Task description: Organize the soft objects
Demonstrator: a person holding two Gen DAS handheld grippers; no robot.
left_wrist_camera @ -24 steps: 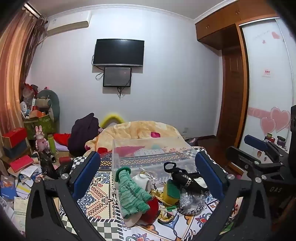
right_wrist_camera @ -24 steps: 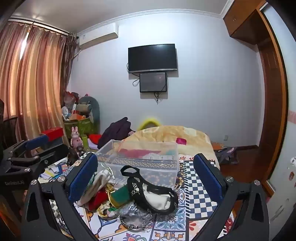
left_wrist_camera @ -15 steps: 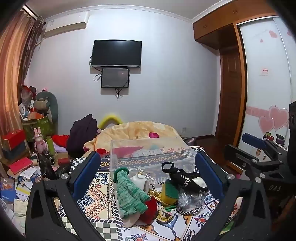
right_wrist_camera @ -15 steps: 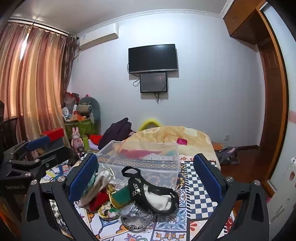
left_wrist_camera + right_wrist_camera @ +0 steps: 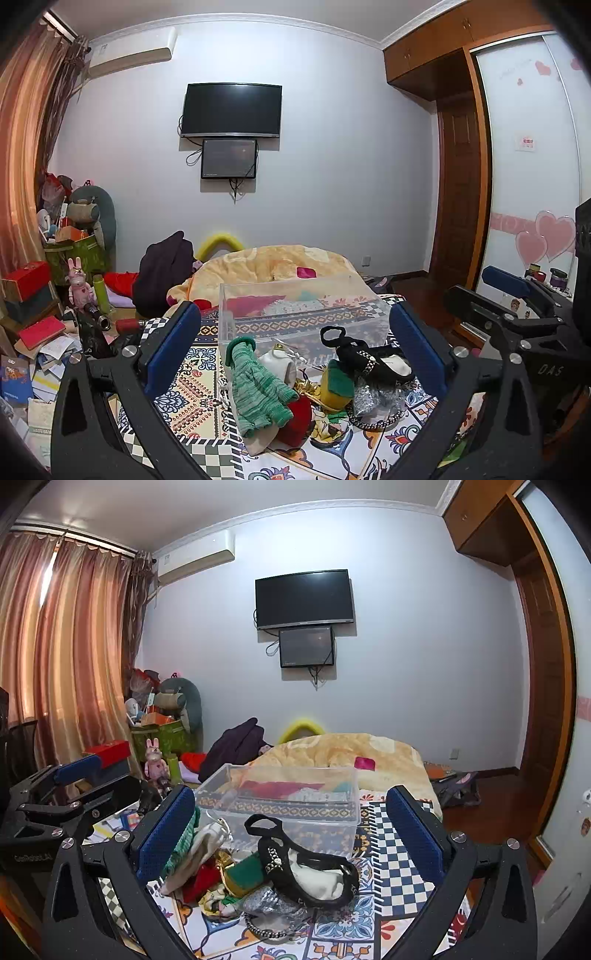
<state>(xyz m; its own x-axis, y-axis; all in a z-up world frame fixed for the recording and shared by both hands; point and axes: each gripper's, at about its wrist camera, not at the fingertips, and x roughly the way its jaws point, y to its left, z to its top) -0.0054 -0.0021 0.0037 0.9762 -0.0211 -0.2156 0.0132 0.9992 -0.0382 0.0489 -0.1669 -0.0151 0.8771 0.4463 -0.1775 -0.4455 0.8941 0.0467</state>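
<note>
Left gripper (image 5: 293, 345) and right gripper (image 5: 291, 825) hovering, jaws spread wide, gripping nothing; green knitted glove (image 5: 258, 387) and clear plastic box (image 5: 295, 306) lying between jaws.

A black television (image 5: 232, 110) hangs on the pale wall, with a smaller dark screen (image 5: 229, 158) mounted just below it. An air conditioner (image 5: 195, 557) sits high beside the reddish curtains (image 5: 62, 646). A wooden wardrobe (image 5: 458, 155) fills the right side, its sliding door (image 5: 532, 155) bearing pink hearts. A pink rabbit figure (image 5: 78, 282) stands among books and boxes at left, near a red box (image 5: 26, 275).
</note>
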